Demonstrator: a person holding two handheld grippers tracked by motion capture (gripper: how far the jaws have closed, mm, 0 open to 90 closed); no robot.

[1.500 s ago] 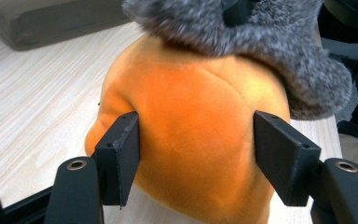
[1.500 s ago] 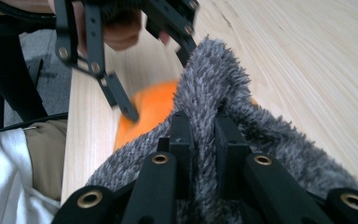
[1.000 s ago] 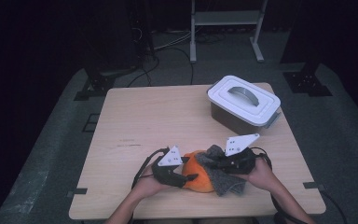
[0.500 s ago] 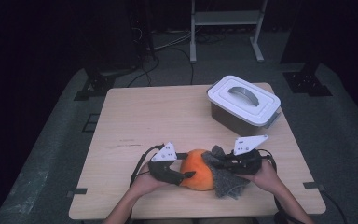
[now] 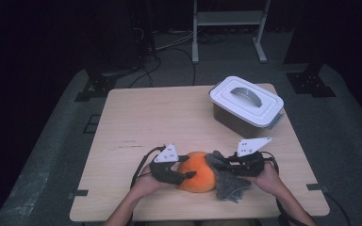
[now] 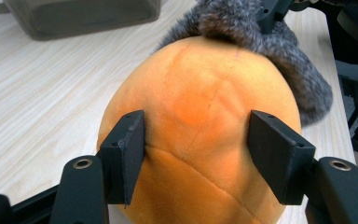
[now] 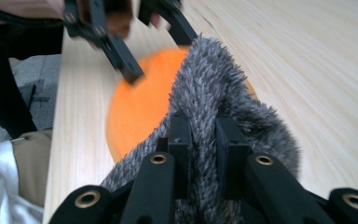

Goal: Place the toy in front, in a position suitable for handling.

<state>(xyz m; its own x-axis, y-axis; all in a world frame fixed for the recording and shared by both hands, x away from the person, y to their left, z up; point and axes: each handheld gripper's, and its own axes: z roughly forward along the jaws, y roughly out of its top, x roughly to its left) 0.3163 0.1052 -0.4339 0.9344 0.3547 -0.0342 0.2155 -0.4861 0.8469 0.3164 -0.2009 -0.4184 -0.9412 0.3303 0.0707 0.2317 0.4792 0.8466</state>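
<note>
An orange plush ball (image 5: pixel 197 172) lies near the table's front edge, with a grey furry cloth (image 5: pixel 230 182) draped against its right side. My left gripper (image 5: pixel 187 166) is at the ball's left end. In the left gripper view its fingers (image 6: pixel 127 150) stand wide apart over the ball (image 6: pixel 200 107), open, and I see no dent in the plush. From the right, my right gripper (image 5: pixel 215 160) is shut on a fold of the cloth (image 7: pixel 214 93), which rises between its jaws. The ball (image 7: pixel 140 105) shows behind that fold, and the left gripper (image 7: pixel 144 37) is blurred beyond it.
A grey box with a white handled lid (image 5: pixel 247 101) stands shut at the table's back right; its base (image 6: pixel 81 16) shows in the left gripper view. Bare wood (image 5: pixel 151 122) spreads across the left and middle of the table. The table's front edge is just below my hands.
The right gripper has drawn slightly to the right with the cloth. The left gripper has shifted a little to the left. The ball has stayed in place.
</note>
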